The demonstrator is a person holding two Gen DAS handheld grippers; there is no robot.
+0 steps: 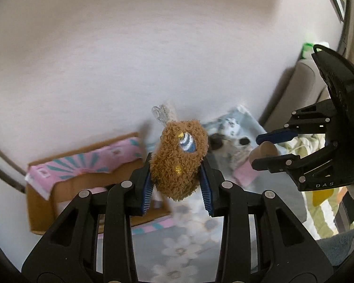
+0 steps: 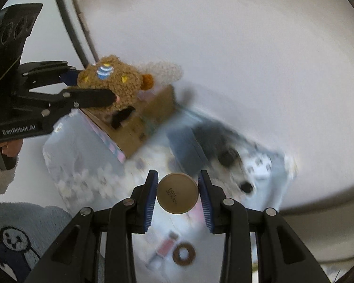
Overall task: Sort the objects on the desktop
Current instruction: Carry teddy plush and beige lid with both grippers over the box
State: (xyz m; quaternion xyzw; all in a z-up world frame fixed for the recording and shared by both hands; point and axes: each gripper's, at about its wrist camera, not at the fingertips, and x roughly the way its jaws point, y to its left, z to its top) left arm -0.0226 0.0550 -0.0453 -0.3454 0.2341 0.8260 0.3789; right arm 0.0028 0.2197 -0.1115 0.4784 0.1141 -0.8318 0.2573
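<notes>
The left gripper [image 1: 177, 184] pinches a brown plush toy [image 1: 180, 160] between its blue pads, held up above an open cardboard box [image 1: 42, 207] on the tabletop [image 1: 191, 243]. The right gripper [image 2: 178, 198] clamps a tan cylindrical can [image 2: 177, 193], its round end with printed code facing the camera. Only the right wrist view shows a brown ring [image 2: 184, 254] and a pink tube [image 2: 165, 247] lying just beside each other below the can.

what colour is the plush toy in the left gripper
Brown plush toy with a blue-and-white striped patch; clearest in the left wrist view.
</notes>
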